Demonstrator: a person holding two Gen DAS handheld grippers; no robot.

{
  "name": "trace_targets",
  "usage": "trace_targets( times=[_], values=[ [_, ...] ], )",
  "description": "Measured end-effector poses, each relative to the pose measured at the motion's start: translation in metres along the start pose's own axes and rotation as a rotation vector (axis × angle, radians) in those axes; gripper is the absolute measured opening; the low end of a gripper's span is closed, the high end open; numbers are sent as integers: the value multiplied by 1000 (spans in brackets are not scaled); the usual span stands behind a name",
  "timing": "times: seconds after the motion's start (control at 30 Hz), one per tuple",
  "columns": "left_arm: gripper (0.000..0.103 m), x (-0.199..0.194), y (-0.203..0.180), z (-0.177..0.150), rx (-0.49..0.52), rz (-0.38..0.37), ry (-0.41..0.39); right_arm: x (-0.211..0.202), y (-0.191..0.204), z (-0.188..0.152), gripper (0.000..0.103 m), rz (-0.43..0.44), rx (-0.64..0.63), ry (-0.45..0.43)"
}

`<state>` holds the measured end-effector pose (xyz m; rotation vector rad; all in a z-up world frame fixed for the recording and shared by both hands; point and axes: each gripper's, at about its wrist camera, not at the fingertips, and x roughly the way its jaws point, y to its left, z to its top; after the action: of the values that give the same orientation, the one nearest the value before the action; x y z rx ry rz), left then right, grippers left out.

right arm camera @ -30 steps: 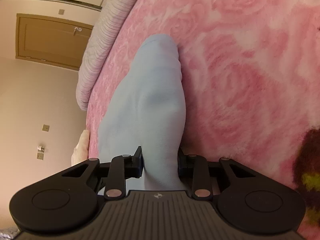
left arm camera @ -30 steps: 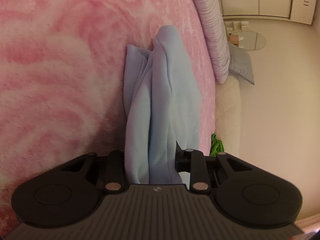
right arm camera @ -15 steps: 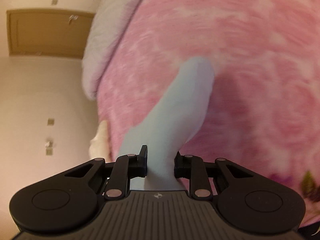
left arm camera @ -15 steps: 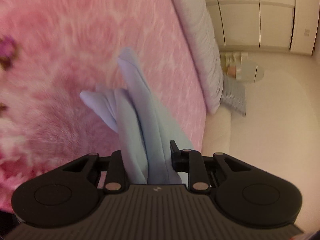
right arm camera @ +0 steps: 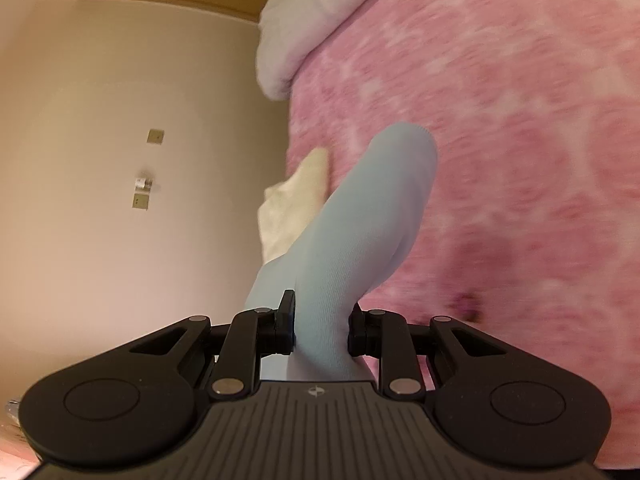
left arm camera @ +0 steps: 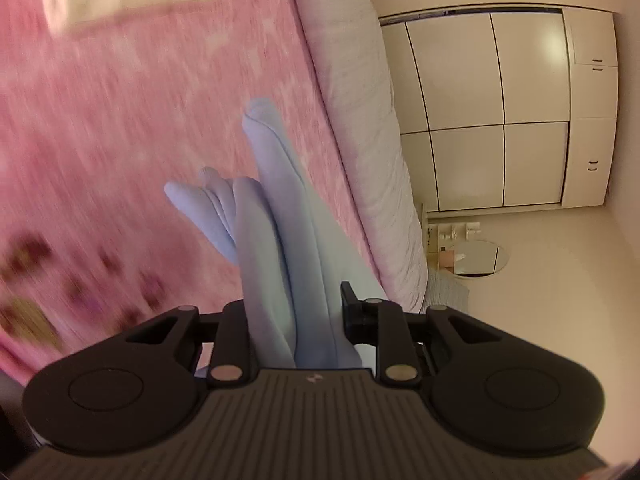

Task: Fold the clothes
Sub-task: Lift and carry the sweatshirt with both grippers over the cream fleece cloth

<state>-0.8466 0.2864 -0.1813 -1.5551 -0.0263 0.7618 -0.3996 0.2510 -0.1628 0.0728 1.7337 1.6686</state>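
A pale blue garment, soft and gathered into long vertical folds, hangs bunched above a pink rose-patterned blanket. The left gripper pinches one gathered end, while the right gripper clamps another, where the cloth rises in a smooth rounded roll. No readable writing shows. A grey striped pillow edges the blanket, with white wardrobe doors and a round mirror beyond. A cream cloth lies at the bed's edge.
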Motion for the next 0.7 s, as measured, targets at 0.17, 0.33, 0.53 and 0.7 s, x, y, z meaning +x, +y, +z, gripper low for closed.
trace_targets(
  times=[0.17,0.33,0.53,0.7],
  values=[
    [21,-50,30,122,19,34,52,107,52,-13,24,-8,41,-30],
    [21,-82,32,251,116,70,112,208,110,-12,24,-5,55,-95],
    [21,-84,34,373,264,29,129,303,162,11,24,23,-40,-208],
    [23,-42,81,431,288,31,161,364,145,37,25,46,-63,-258]
  ],
)
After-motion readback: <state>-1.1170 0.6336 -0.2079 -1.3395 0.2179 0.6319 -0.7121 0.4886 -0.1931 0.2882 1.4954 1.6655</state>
